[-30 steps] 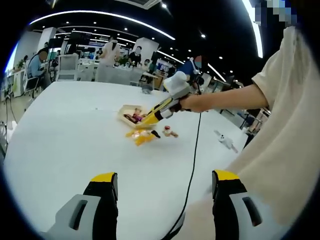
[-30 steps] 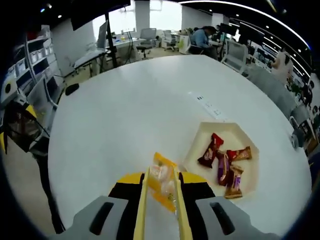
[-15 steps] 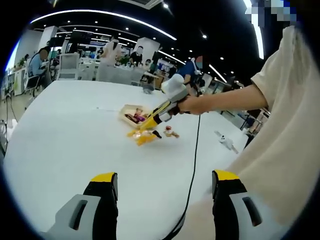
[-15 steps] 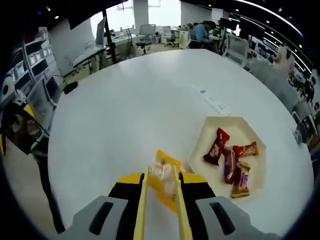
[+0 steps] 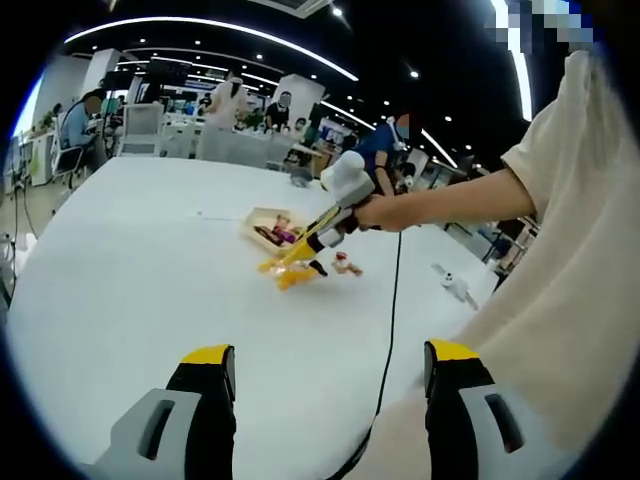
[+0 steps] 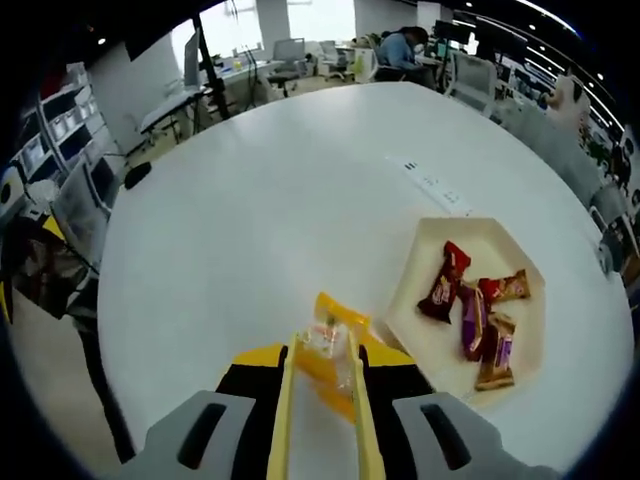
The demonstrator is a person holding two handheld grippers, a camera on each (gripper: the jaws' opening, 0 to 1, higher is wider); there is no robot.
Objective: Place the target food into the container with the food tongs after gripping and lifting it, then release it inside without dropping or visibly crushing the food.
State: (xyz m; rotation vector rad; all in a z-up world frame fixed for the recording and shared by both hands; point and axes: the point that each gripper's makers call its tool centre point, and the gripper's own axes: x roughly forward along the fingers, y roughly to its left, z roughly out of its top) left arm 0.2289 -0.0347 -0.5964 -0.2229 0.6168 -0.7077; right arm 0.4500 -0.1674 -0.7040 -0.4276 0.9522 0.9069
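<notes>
A: Obstacles on the white table (image 6: pixel 250 200)?

B: Beige tray (image 6: pixel 430 262) holding wrapped bars (image 6: pixel 472 318), right of the right gripper (image 6: pixel 322 400); power strip (image 6: pixel 432 184) beyond the tray; small snack pieces (image 5: pixel 345 264) beside it; a black cable (image 5: pixel 388 320) across the near edge.

A: Open passage?

B: Bare tabletop left of and beyond the tray; the tray's near corner has room.

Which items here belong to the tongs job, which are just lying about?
Job:
- yellow food tongs clamped in the right gripper
- yellow-wrapped snack packet between the tong tips
- beige angular tray holding wrapped candy bars

Lying about:
- small snack items on the white table
- white strip
- idle left gripper
</notes>
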